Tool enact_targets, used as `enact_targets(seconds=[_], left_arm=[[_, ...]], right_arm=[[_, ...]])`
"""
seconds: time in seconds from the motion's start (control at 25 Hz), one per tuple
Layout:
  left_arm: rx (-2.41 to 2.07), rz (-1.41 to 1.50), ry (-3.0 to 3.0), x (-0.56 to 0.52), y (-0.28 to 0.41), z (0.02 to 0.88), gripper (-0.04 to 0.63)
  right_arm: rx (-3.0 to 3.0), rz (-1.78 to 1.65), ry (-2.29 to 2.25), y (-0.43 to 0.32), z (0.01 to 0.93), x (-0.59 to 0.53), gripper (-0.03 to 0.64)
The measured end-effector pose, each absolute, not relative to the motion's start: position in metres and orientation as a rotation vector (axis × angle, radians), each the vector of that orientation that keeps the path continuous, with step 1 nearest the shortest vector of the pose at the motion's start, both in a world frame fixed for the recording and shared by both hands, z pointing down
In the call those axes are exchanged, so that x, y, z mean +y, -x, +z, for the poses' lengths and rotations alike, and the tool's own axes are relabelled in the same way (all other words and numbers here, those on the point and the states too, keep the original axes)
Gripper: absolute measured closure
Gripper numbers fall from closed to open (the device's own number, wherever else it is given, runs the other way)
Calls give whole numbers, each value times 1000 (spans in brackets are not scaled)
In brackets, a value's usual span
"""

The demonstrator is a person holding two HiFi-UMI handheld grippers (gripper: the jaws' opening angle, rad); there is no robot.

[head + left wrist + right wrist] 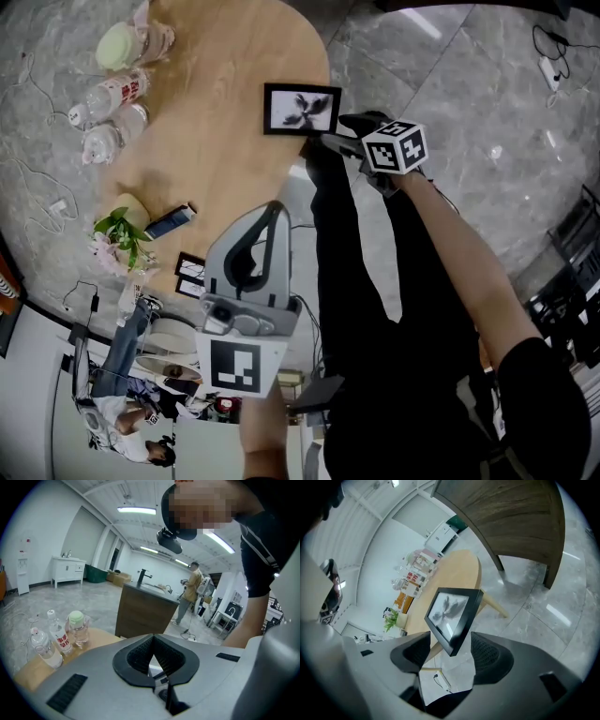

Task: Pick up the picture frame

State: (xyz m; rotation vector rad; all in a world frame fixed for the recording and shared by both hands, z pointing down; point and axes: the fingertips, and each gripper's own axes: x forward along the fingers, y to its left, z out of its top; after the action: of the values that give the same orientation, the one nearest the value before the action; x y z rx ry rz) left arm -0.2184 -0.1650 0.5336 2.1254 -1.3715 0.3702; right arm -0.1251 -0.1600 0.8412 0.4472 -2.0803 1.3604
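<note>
The picture frame point(301, 109), black-edged with a dark flower-like print, is seen at about 12 o'clock in the head view, at the near rim of the wooden table point(234, 56). The right gripper point(330, 141) is held just at the frame's 5 o'clock side. In the right gripper view the jaws are spread wide, and the lower corner of the frame point(452, 618) is seen between the pads point(490, 656), with a gap left on either side, so nothing is pinched. The left gripper point(272, 208) is held lower in the head view, at about 6 o'clock from the frame. In the left gripper view its jaws are pressed together at the tips, with nothing caught between them. Water bottles point(117, 94) are grouped at 10 o'clock on the table, and a small potted plant point(117, 230) and a phone point(171, 221) are found at 9 o'clock.
</note>
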Motion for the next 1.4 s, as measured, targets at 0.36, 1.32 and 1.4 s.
enact_targets(seconds=[0.36,1.32,1.4], left_arm=[[-1378,381,-2094,-159,221,548,581],[-1399,364,-2096,-158,211,540,581],[-1404,360,-2095,-157,210,537,583]], right_arm=[[-2040,1493,-430,140,862,-158,383],[-1956,1516,-403,124,855,-147,456],[-1964,1525,-397,123,849,-147,468]])
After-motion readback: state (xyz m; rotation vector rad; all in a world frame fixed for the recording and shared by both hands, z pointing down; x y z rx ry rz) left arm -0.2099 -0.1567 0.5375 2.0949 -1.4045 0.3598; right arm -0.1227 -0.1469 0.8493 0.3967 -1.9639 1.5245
